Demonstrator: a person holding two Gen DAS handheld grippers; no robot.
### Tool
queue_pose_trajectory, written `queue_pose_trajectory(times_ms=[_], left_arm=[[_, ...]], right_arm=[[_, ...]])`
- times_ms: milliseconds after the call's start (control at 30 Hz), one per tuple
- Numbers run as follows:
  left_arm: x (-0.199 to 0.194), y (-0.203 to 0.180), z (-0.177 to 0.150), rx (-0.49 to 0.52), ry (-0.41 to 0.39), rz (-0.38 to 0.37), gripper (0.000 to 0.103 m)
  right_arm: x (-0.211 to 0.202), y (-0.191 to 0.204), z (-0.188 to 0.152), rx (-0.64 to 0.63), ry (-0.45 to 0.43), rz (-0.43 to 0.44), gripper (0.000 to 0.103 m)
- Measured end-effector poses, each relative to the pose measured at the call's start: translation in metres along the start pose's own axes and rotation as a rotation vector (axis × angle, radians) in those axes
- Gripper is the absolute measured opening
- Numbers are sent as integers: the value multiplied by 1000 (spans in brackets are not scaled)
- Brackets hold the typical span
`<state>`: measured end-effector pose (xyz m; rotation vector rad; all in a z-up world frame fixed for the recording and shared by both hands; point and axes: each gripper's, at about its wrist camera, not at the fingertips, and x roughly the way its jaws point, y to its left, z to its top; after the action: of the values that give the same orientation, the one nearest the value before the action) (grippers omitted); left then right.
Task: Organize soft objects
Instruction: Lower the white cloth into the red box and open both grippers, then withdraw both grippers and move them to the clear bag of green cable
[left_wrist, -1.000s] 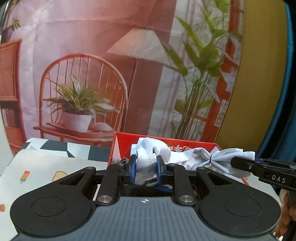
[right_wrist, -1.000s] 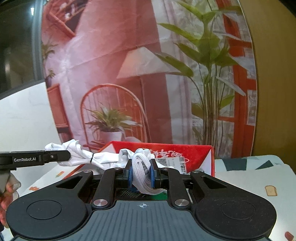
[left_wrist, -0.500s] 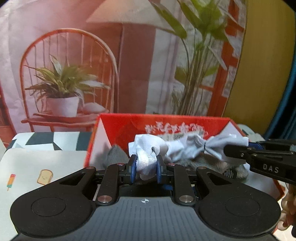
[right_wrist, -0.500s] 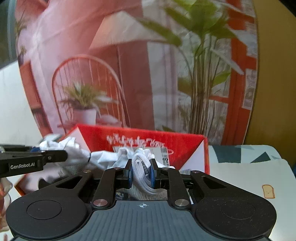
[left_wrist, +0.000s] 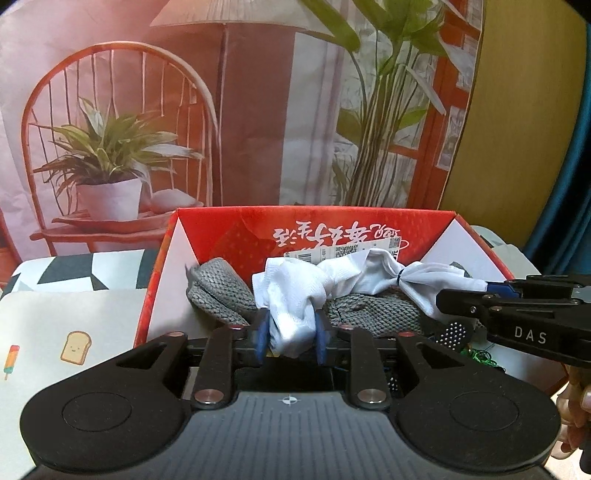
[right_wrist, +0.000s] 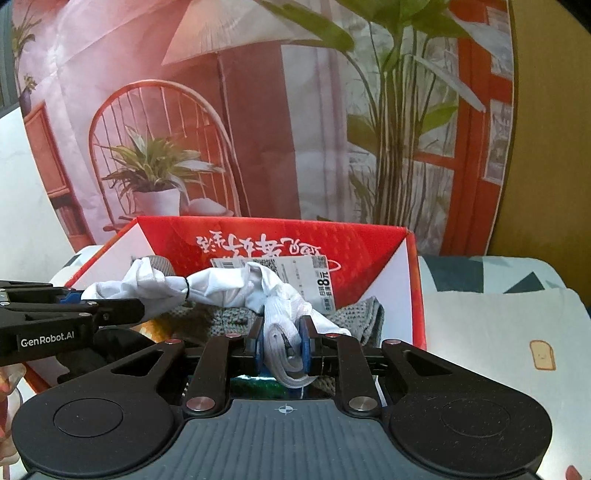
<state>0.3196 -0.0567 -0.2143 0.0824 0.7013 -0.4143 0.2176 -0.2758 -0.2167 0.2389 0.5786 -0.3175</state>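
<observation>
A white cloth (left_wrist: 354, 273), tied at its middle with a dark band, stretches between my two grippers over the open red box (left_wrist: 229, 225). My left gripper (left_wrist: 290, 339) has one bunched end between its blue pads. The jaws are opening, and the pads still touch the cloth. My right gripper (right_wrist: 282, 343) holds the other end (right_wrist: 280, 325), its jaws also starting to open. Each gripper shows in the other's view: right gripper (left_wrist: 447, 299), left gripper (right_wrist: 136, 308). Grey knitted pieces (left_wrist: 218, 291) lie in the box under the cloth.
A black dotted item (left_wrist: 454, 330) and green thread lie in the box's right corner. A paper label (right_wrist: 295, 273) leans on the far wall of the box. A tablecloth with a toast print (left_wrist: 75, 341) surrounds the box. A printed backdrop hangs behind. A person's hand (left_wrist: 576, 406) is at the right edge.
Both grippers have moved forward and down, carrying the white cloth from above the box's near edge to just over the grey knits inside. The left jaws stand slightly wider.
</observation>
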Motion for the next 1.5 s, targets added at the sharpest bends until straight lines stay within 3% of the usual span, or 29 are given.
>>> queue_pose_trajectory(times_ms=[33,167,233,300,533,600,667,1133,1500], left_arm=[[-1,1,0,-3,-4,-5,47],[-10,0,2,-1,-27,-21,59],[-16,-1,3,5,-39,-22,69],[-25,-2,2,8,-60,-24,77],[-60,-3,-1,34,-105,-22,99],[-71,-2,-5,34,-110,-19,103],[-81,1,-10,24,-108,-25,103],[-139,11,-66,-35,-120,-11,103],[-161,17,-130,-92,-74,11,103]], right_arm=[[-1,-1,0,0,-2,0,22],[-9,-2,0,6,-25,6,28],[-14,-1,1,-3,-38,5,35],[-22,1,2,-10,-61,5,54],[-48,6,3,-23,-109,36,85],[-56,7,1,-26,-124,44,97],[-66,8,-1,-31,-145,46,103],[-115,21,-38,-65,-183,74,103],[-156,30,-82,-112,-221,88,103]])
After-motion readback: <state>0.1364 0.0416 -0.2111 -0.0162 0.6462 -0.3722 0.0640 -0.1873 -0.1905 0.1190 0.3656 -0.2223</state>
